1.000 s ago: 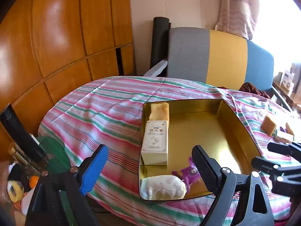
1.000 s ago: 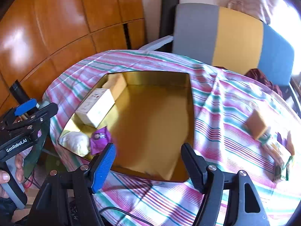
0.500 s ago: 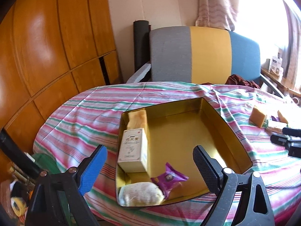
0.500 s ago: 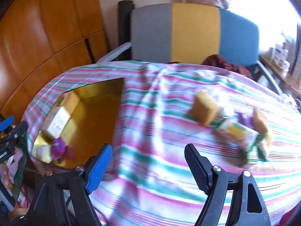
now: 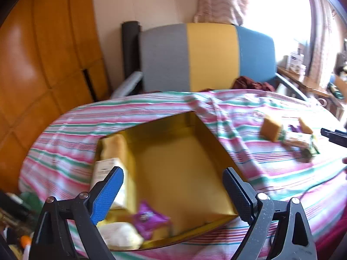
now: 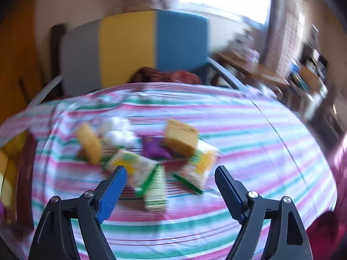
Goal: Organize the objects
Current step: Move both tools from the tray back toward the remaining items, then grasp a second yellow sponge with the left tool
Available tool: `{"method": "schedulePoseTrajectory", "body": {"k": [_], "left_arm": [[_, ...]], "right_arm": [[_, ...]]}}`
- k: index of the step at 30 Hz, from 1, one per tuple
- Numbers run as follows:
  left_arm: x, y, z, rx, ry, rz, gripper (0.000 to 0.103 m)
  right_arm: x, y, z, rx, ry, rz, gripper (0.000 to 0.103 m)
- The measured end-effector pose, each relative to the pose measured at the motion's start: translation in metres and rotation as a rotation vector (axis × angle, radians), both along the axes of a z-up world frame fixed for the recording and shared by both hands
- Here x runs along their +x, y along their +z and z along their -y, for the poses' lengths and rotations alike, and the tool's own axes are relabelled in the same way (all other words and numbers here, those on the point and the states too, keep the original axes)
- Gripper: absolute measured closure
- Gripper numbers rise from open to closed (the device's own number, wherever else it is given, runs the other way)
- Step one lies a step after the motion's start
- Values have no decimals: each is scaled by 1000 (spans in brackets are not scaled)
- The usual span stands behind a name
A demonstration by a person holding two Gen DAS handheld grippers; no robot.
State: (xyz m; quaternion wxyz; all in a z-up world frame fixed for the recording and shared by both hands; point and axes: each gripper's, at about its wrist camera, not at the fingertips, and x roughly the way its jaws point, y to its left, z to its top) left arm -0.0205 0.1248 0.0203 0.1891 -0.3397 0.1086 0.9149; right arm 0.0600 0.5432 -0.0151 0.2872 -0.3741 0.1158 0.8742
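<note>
Toward the worktop's left edge, four items are sitting in my gold tin [image 5: 184, 173]; the snack pile [image 6: 151, 158] is waiting between my right jaws [image 6: 170, 179], just widened, left jaws [image 5: 173, 181] apart, both empty.

Left wrist view: looks steeply down across the striped tabletop [image 5: 151, 108], close above the gold tray [image 5: 177, 173]; the chair [image 5: 208, 56] stands at 12 o'clock. Right wrist view: same downward tilt, aimed further right, close over the snack pile [image 6: 151, 158], tray edge at 9 o'clock. Shared: the chair, the tabletop, and the pile, at 2 o'clock in the left view.
</note>
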Motion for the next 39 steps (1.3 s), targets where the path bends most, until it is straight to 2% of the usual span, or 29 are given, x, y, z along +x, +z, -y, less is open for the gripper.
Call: {"method": "schedulePoseTrajectory", "body": {"k": [2,4,9,16,23,28,34,39], "left_arm": [[0,-1,-15,-6,-24,3,10],[-1,-2,-36,-10,-72,12,10],[-3,-7,-84,-11,-168,40,10],[-15,-21,-152,-14,-281,122,10],[-37,-43,-203,-27,-327,207,9],[-53,-44,-236,8,-412,166,8],[-73,-51,-273,2,-485,132,7],[-91,-68,-301,-29,-508,161,3]], "right_arm": [[9,-11,-26,-90,-117,21,18],[16,-14,-43,-143,-182,11,18],[32,-16,-58,-221,-253,-18,18],[31,-32,-65,-308,-262,21,18],[33,-47,-76,-439,-267,30,18],[29,-50,-75,-497,-231,31,18],[26,-51,-72,-529,-196,27,18],[23,-54,-72,-546,-178,29,18]]}}
